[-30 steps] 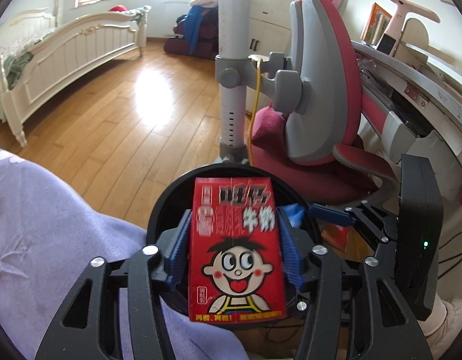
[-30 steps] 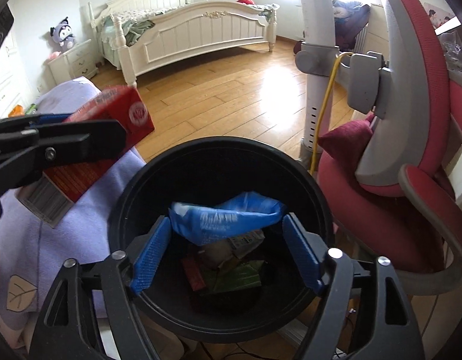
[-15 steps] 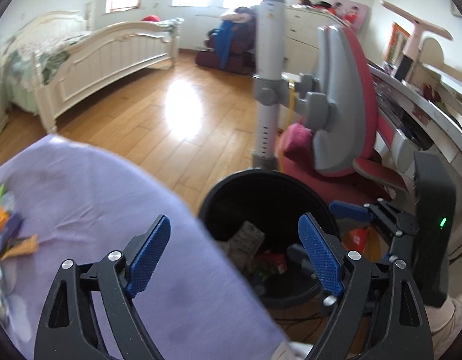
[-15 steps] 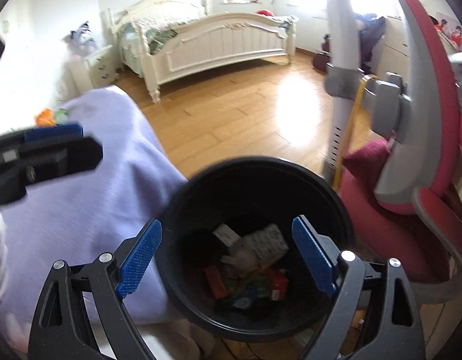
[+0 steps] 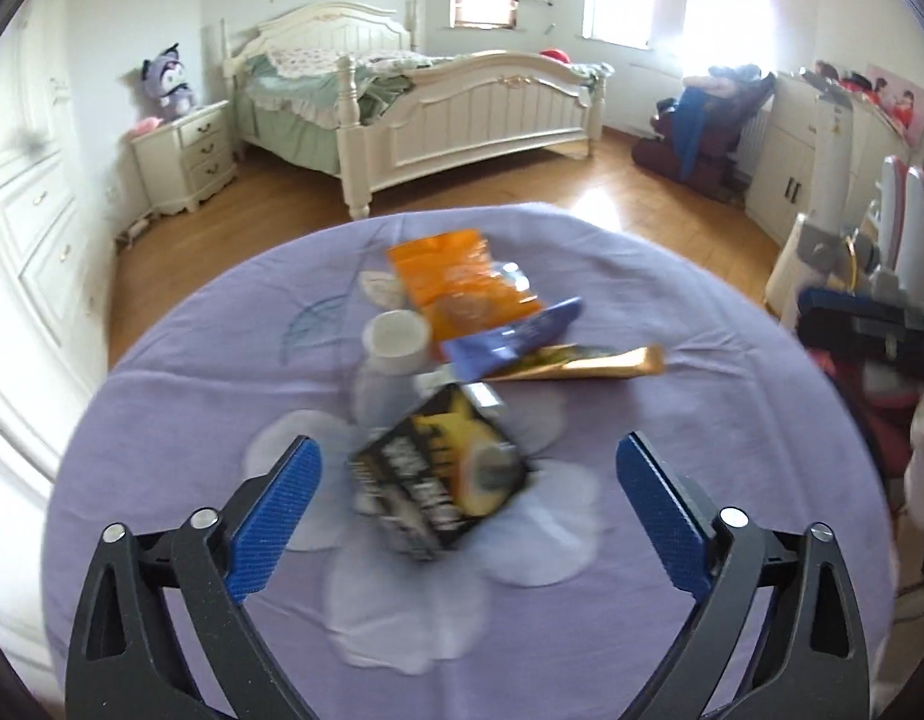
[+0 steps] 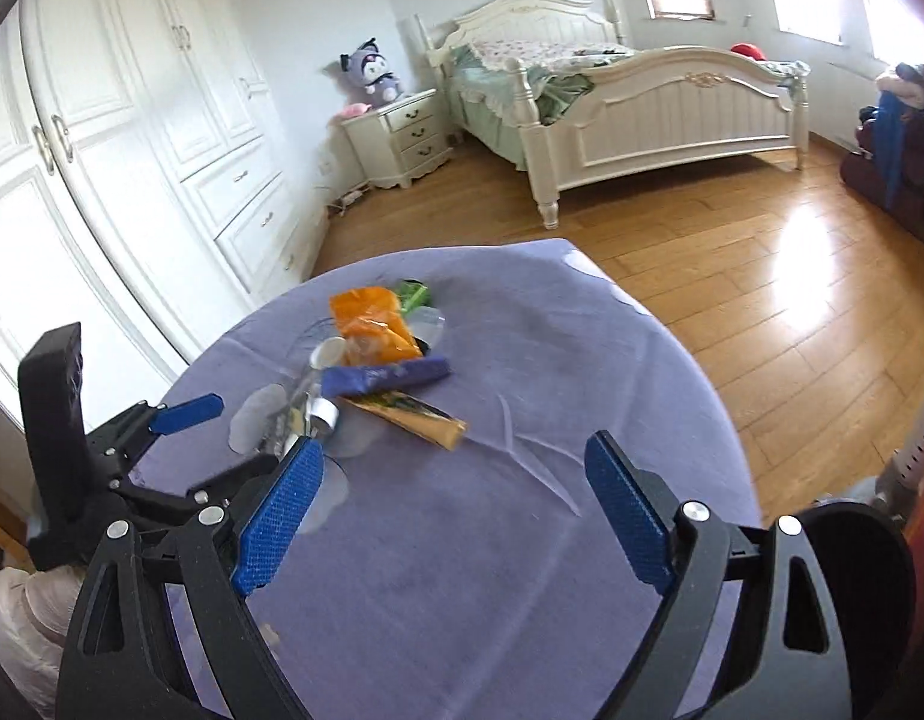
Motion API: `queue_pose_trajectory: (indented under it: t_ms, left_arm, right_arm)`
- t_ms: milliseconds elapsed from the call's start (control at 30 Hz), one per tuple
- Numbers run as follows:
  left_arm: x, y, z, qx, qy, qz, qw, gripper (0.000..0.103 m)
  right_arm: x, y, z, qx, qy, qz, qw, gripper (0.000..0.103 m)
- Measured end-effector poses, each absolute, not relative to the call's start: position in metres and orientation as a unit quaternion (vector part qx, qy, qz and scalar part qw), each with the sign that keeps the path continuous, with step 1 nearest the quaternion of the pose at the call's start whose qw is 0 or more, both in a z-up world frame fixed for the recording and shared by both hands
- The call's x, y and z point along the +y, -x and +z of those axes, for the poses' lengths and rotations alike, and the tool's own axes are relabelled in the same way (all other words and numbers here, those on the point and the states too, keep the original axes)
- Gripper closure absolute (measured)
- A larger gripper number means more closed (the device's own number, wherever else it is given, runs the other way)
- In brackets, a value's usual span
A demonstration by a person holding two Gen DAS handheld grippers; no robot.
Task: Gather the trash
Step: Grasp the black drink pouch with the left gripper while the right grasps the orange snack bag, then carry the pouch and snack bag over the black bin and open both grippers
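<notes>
Both tongs stood wide open and empty, which suits a return to the pile for more trash. Left tongs, whose jaws had just been opening with nothing between them, framed the black-and-yellow packet at lower centre of the left wrist view, probably the next pick since it lay nearest and on top. Beyond it, toward the middle of the frame, a clear bottle with a white cap lay partly under the heap, with an orange bag, a blue wrapper and a gold sachet overlapping one another. All of it sat bunched near the centre of the bench on its purple cloth, within reach of either hand. Right tongs hung over a bare stretch of cloth at lower centre of the right wrist view, well apart from the pile. At the lower right edge of that frame a dark round rim, likely the bin, stood just beside the bench.
</notes>
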State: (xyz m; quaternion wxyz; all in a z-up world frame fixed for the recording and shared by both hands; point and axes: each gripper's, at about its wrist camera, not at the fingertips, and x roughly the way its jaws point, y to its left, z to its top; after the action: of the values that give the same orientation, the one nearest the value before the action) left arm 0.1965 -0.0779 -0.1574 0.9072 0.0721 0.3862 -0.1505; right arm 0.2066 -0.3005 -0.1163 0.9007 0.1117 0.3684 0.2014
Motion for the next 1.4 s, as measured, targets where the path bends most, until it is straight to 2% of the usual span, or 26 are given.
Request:
queue_pose_trajectory:
  t_ms: [200,333,400,433,567,600,633,700,767,833,900,1000,1167,1400]
  left_arm:
    - [-0.065,-0.208,-0.175,0.385,-0.182,-0.181,0.886,0.005]
    - [-0.068,-0.214,-0.181,0.384,-0.223,-0.211,0.871,0.005]
    - [-0.072,-0.217,-0.183,0.384,-0.230,-0.230,0.864,0.005]
    - [-0.075,-0.216,-0.184,0.385,-0.231,-0.238,0.861,0.005]
    - [-0.077,-0.224,-0.185,0.390,-0.225,-0.259,0.855,0.005]
    - [-0.075,-0.227,-0.186,0.397,-0.215,-0.266,0.852,0.007]
    - [-0.071,-0.228,-0.185,0.403,-0.202,-0.276,0.849,0.010]
    - [-0.064,-0.230,-0.184,0.414,-0.173,-0.297,0.843,0.035]
    - [-0.056,-0.225,-0.183,0.418,-0.146,-0.304,0.844,0.048]
    - [-0.051,-0.215,-0.182,0.418,-0.139,-0.295,0.848,0.052]
    - [-0.044,-0.207,-0.180,0.416,-0.115,-0.297,0.852,0.069]
    - [-0.031,-0.194,-0.173,0.415,-0.068,-0.298,0.857,0.084]
    - [-0.022,-0.170,-0.163,0.403,-0.037,-0.293,0.866,0.100]
    - [-0.054,-0.148,-0.132,0.373,-0.021,-0.304,0.876,0.100]
  right_arm:
    - [-0.232,-0.284,-0.120,0.406,-0.114,0.254,0.870,0.015]
    - [-0.194,-0.323,-0.133,0.428,-0.077,0.257,0.863,0.016]
    - [-0.182,-0.334,-0.142,0.444,-0.059,0.251,0.858,0.026]
    - [-0.180,-0.338,-0.146,0.449,-0.052,0.248,0.857,0.026]
    - [-0.183,-0.338,-0.144,0.446,-0.043,0.244,0.860,0.052]
    - [-0.186,-0.335,-0.143,0.447,-0.048,0.248,0.858,0.056]
    - [-0.189,-0.332,-0.141,0.446,-0.048,0.249,0.858,0.057]
    - [-0.196,-0.327,-0.139,0.437,-0.055,0.249,0.862,0.058]
    - [-0.208,-0.322,-0.132,0.421,-0.080,0.251,0.868,0.059]
    - [-0.222,-0.305,-0.123,0.398,-0.105,0.254,0.875,0.059]
    - [-0.234,-0.289,-0.113,0.374,-0.130,0.255,0.882,0.059]
    - [-0.255,-0.259,-0.103,0.345,-0.161,0.255,0.889,0.059]
    - [-0.284,-0.210,-0.102,0.322,-0.175,0.232,0.901,0.059]
    - [-0.315,-0.147,-0.118,0.320,-0.161,0.169,0.918,0.058]
